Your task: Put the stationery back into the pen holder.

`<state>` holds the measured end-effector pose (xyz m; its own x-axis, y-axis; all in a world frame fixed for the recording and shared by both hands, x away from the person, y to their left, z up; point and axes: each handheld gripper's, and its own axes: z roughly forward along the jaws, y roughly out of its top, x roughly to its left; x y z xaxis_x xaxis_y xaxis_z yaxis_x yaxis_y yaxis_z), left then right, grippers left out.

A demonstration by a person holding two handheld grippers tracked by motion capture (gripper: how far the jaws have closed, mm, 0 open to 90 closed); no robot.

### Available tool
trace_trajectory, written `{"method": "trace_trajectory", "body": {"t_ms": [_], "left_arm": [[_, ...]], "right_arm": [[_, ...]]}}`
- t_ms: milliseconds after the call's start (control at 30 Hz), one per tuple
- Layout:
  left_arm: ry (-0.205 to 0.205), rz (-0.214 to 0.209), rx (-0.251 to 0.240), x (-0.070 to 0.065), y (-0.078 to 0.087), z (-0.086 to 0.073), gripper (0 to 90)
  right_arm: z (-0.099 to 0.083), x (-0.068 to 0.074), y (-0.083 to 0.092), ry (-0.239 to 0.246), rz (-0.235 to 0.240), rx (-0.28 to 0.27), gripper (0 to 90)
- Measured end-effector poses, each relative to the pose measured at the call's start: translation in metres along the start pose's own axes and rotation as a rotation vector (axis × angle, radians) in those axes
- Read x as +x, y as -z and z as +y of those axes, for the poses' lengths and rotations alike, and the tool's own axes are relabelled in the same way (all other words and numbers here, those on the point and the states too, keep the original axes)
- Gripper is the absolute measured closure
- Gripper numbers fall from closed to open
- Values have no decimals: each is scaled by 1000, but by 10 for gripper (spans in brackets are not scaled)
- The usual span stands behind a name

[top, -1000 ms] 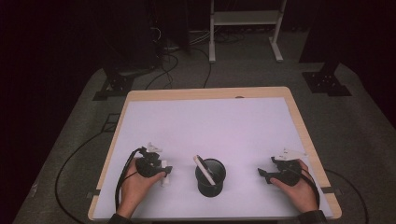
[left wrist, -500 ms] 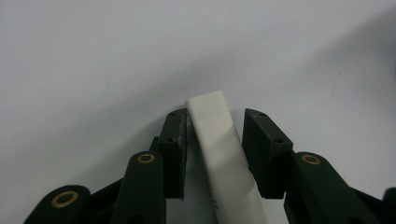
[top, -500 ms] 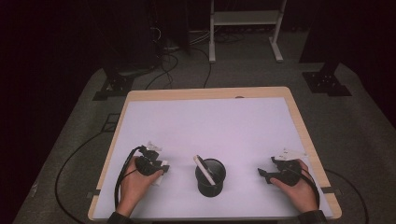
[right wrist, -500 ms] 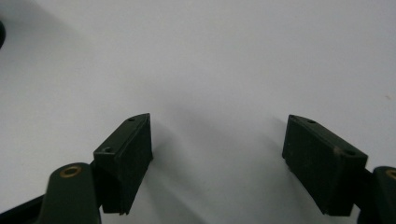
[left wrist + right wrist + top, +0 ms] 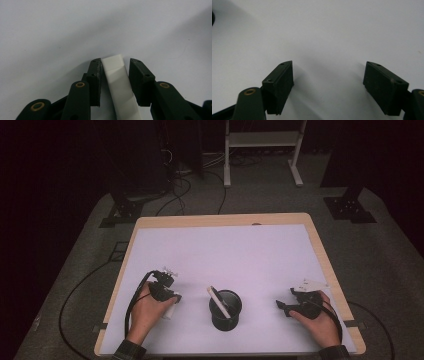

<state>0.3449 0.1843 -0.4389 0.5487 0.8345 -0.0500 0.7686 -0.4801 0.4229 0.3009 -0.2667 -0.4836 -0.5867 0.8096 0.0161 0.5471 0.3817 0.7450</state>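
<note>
White stick [image 5: 117, 82] sits between my left gripper [image 5: 115, 62] jaws, lying flat on the white table [image 5: 225, 250], at the near left. The jaws have just been closing in on it; the left pad looks to be touching it, while on the right pad I see a thin gap, so I'd call it bracketed, not clamped yet. In the high view the same stick [image 5: 170, 309] pokes out under my left hand [image 5: 147, 312].

Next out: black cup [image 5: 225, 310] at near centre, with another white stick [image 5: 219, 301] already standing tilted in it, leaning toward the left rim (so one piece looks done).

Right gripper [image 5: 329, 75] is parked at the near right, jaws spread wide over bare table, nothing between them; right hand [image 5: 315, 317] rests on the surface, well apart from the cup.

My read: one stick in, second at the pickup stage. Left to do: finish the squeeze, lift, carry right, drop into the cup. No other loose sticks visible on the table.
</note>
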Motion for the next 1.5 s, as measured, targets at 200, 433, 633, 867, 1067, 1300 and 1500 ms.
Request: {"method": "trace_trajectory", "body": {"t_ms": [200, 433, 633, 867, 1067, 1300, 1500], "left_arm": [[-4, 6, 37, -1, -4, 10, 651], [-24, 26, 85, -2, -8, 16, 668], [-49, 39, 105, -2, -8, 18, 702], [-70, 37, 92, -2, -7, 17, 710], [-55, -2, 27, 1, 1, 16, 710], [-51, -49, -91, 1, 17, 13, 710], [-57, -94, -190, 2, 32, 11, 710]], "right_arm": [[0, 0, 0, 0, 0, 0, 231], [0, 0, 0, 1, 0, 0, 231], [0, 0, 0, 1, 0, 0, 231], [0, 0, 0, 0, 0, 0, 231], [0, 0, 0, 0, 0, 1, 231], [0, 0, 0, 3, 0, 0, 231], [0, 0, 0, 2, 0, 0, 231]]}}
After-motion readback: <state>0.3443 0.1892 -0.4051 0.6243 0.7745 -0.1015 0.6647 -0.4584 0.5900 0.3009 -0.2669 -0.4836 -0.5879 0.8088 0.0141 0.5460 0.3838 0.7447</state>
